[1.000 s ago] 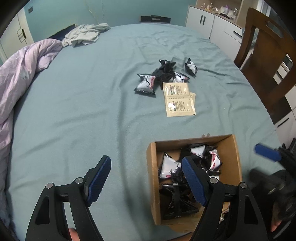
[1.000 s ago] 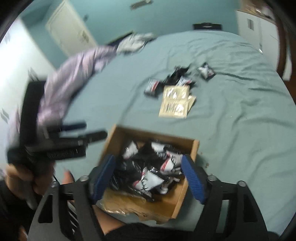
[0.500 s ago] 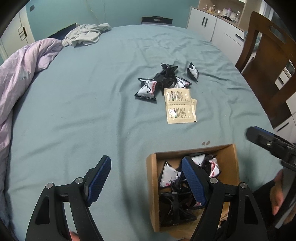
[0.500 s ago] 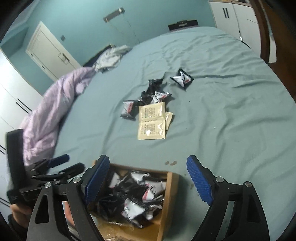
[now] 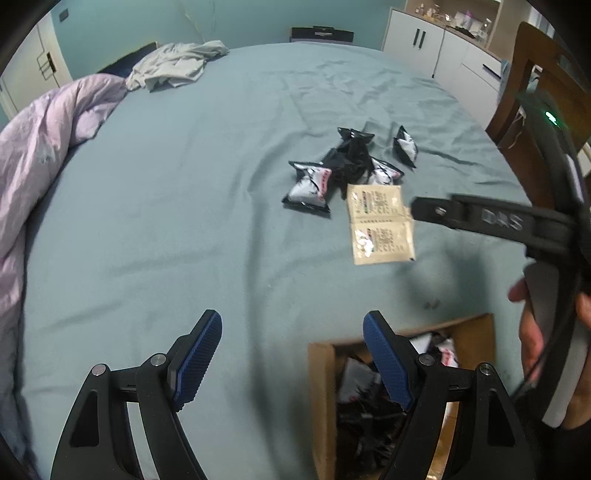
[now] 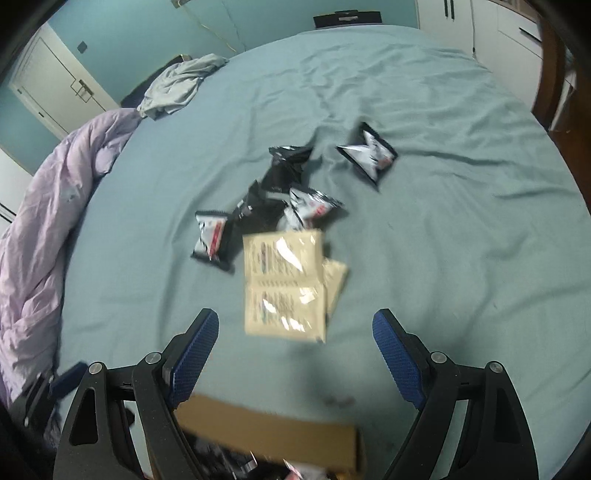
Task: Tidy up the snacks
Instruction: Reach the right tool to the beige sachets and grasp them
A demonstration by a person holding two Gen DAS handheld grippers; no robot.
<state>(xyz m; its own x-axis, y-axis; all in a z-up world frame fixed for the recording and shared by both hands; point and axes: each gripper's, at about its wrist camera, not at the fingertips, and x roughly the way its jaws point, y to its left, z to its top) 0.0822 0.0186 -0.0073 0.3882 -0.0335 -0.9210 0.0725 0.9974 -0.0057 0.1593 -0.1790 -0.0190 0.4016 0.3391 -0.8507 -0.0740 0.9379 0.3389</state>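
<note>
Teal walls [image 5: 240,18], white cabinets [image 5: 443,48], wooden chair [image 5: 535,74].

Both wrist views look steeply down over the bed [image 5: 184,221] — sharing the snack packets [image 6: 284,199].

My work surface is a wide bed under a teal-grey wrinkled sheet [image 5: 166,221]. On it lie a cluster of black-and-white foil snack packets [image 6: 280,199], flat beige paper sachets [image 6: 284,284] just beside them, and an open brown cardboard box [image 5: 321,387] at the near edge. A crumpled lilac duvet [image 5: 40,147] and grey garment [image 5: 173,70] sit well apart.
</note>
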